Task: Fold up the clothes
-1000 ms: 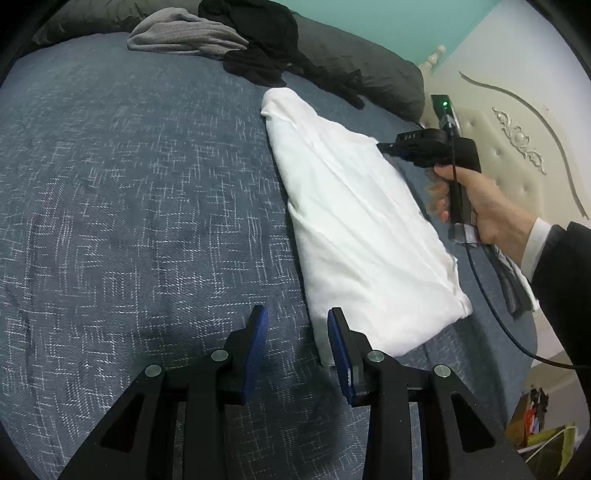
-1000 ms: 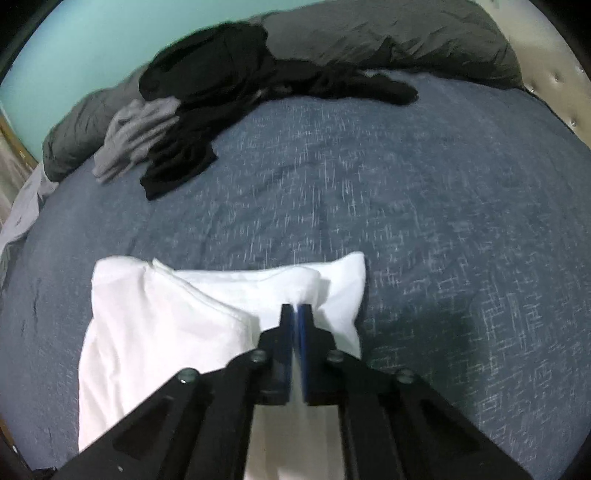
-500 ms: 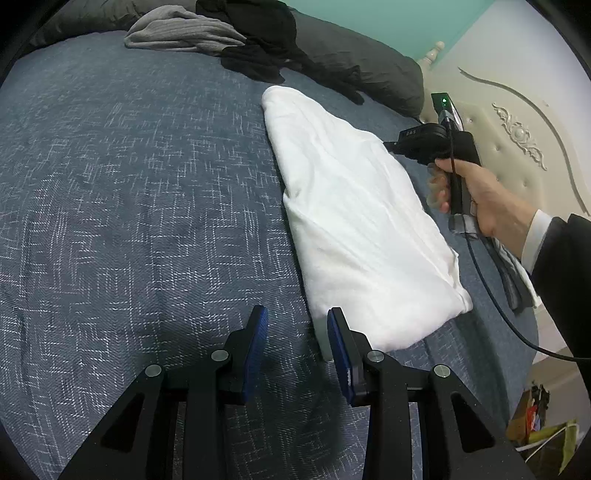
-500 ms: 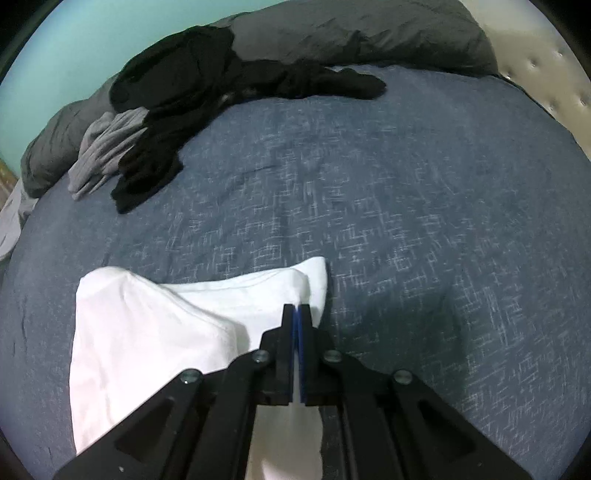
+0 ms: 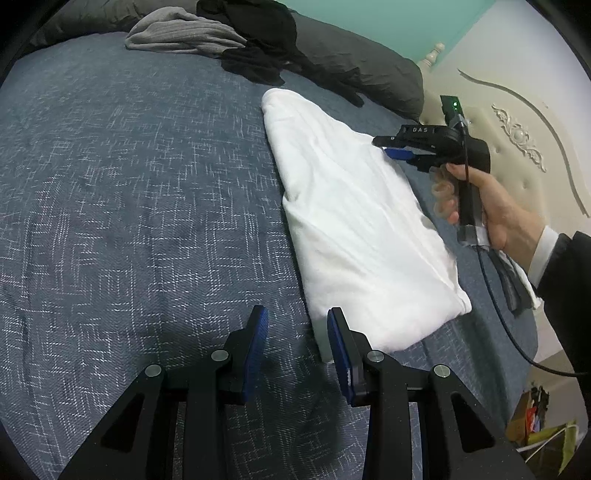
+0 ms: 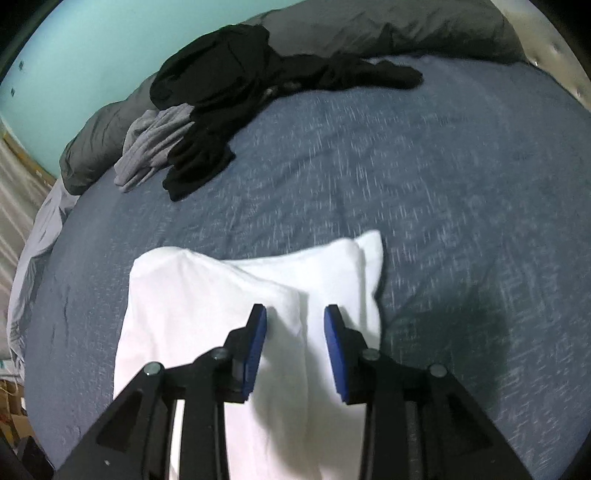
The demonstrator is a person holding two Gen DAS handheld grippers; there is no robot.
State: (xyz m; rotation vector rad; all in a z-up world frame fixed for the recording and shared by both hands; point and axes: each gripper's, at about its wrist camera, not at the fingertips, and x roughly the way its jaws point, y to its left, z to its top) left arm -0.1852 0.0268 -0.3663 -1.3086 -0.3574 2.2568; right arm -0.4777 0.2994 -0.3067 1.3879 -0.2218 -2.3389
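Observation:
A white garment (image 5: 354,221) lies folded into a long strip on the blue patterned bedspread (image 5: 129,184). My left gripper (image 5: 295,321) stands open just off the strip's near left corner, with only bedspread between its pads. In the left wrist view a hand holds my right gripper (image 5: 393,147) over the strip's far right edge. From the right wrist view, the right gripper (image 6: 294,317) has its jaws opening above the white garment (image 6: 229,295), and the cloth lies loose under the pads.
A pile of black clothes (image 6: 236,85) and a grey garment (image 6: 155,144) lie at the far side of the bed against a dark grey pillow (image 6: 388,29). A cream padded headboard (image 5: 517,147) rises at the right, with clutter on the floor (image 5: 543,421) below it.
The right gripper was shut on the white garment's edge; now its jaws have parted and the cloth has dropped flat. The left gripper has not moved.

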